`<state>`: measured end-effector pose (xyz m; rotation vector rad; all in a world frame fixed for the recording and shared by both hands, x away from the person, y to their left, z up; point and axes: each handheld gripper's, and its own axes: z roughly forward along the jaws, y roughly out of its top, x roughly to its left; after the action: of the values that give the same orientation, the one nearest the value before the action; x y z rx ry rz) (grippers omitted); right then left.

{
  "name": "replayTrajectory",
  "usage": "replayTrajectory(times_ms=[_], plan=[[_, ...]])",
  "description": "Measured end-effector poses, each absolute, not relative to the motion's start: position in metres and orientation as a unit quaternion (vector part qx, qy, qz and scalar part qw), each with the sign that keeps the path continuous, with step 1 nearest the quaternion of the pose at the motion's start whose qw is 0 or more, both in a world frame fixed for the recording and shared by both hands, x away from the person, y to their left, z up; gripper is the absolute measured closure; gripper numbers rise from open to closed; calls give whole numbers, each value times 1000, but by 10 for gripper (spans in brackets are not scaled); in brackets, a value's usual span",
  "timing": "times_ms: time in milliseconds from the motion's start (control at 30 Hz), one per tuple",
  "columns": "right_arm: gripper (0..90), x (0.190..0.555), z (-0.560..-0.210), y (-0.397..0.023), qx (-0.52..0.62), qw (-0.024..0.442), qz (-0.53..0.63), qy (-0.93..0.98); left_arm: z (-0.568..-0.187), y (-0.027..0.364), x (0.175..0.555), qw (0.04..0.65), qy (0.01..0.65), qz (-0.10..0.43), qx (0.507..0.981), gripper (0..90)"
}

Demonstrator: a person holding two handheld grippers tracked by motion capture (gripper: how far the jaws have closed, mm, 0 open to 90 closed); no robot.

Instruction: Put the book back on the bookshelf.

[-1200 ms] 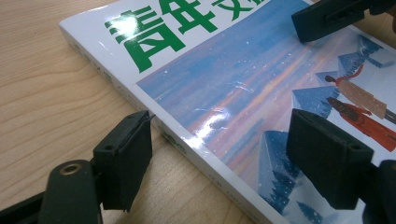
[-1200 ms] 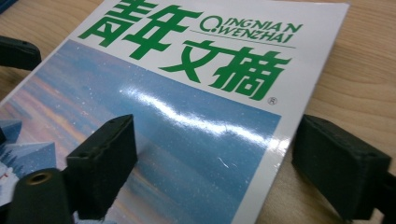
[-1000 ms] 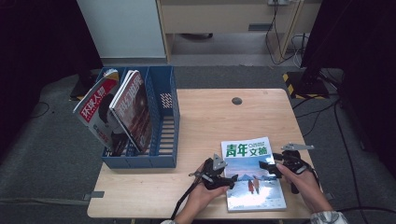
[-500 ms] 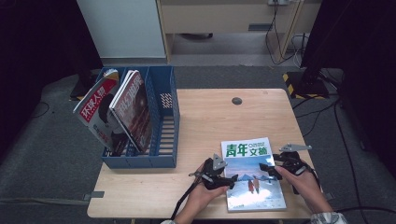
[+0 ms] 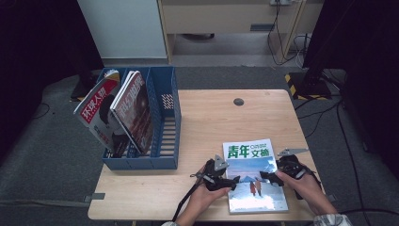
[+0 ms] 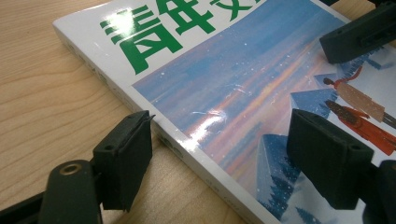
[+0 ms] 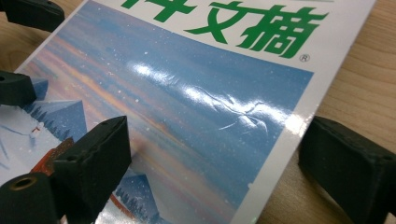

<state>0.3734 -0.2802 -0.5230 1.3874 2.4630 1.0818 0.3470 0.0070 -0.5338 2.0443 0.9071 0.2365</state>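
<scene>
Jaws: left gripper [image 5: 234, 179] wide, straddling the magazine [image 5: 254, 176] spine edge; right gripper [image 5: 264, 176] has just been opening, astride the opposite edge, pads clear
Magazine: flat, lower right of table [image 5: 197, 117]
Advice: slide one pad beneath an edge before closing

The magazine [image 5: 254, 176] lying flat at the lower right of the high view bears large green characters, 青年文摘, across the white band at the top of its cover. In the right gripper view a small ® sign stands just after the last character. Of the two magazines standing at the left, the outer one [image 5: 96, 115] carries a red band with white characters, 环球人物. The title on the magazine beside it [image 5: 134, 108] is too blurred to read.
</scene>
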Motion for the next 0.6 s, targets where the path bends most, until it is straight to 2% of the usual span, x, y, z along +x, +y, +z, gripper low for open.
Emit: replayTrajectory(times_ms=[100,233,600], plan=[[208,374,-522,-289,465,45,369,803,-534,5,346,431,361,101,821,223],[239,372,-517,-292,458,44,378,803,-533,5,347,431,361,99,821,222],[251,368,-509,-288,430,29,417,800,-534,5,346,432,361,100,821,222]])
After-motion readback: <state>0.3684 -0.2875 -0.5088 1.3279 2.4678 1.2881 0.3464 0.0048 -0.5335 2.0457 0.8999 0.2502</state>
